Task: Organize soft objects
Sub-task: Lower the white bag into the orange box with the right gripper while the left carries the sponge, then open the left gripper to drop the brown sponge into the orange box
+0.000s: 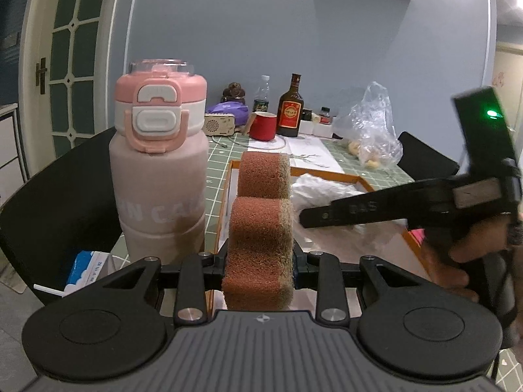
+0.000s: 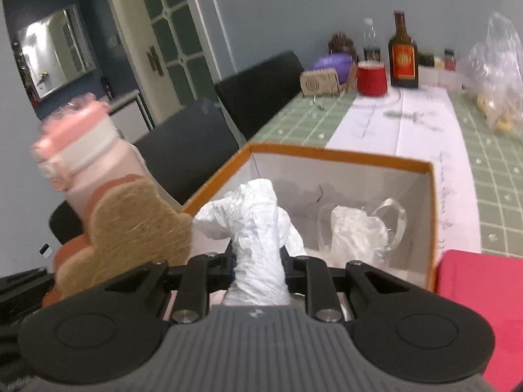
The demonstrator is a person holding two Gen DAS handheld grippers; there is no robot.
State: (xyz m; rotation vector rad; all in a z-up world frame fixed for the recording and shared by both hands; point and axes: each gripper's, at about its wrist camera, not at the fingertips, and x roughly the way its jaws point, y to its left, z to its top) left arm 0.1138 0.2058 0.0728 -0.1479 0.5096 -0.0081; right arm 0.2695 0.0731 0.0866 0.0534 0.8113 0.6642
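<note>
The left gripper (image 1: 260,263) is clamped on a scouring sponge (image 1: 261,228), a coarse, open-pored block with a rust-brown face and a thinner tan fibrous layer along its right edge; its wavy outline gives 2 rounded lobes standing upright above the jaws. The right gripper (image 2: 258,261) is closed on a crumpled white paper towel (image 2: 255,225), soft and finely creased, held above the near edge of the cardboard box (image 2: 340,158).

The box has an orange rim and plain white inner walls. Only the right wrist view looks down into it: a crinkled, translucent plastic bag (image 2: 359,232) lies on its floor near the right wall. That view also shows the sponge's broad tan side, hairy and matted, just left of the paper towel, and a smooth pink-red cloth (image 2: 483,294) beside the box at the right.

The left wrist view shows what the other blurs: a matte pink water bottle (image 1: 160,170) with a white band and a clear domed cap, standing upright on the green gridded tablecloth (image 1: 385,170) just left of the box. It also catches the right gripper from the side, its black fingers (image 1: 327,215) reaching over the box with white paper beneath them.

Both views show a glossy red mug (image 1: 262,126), an amber glass bottle (image 1: 290,111) with a red label and a wrinkled clear plastic bag (image 1: 372,124) at the far end of the table.
</note>
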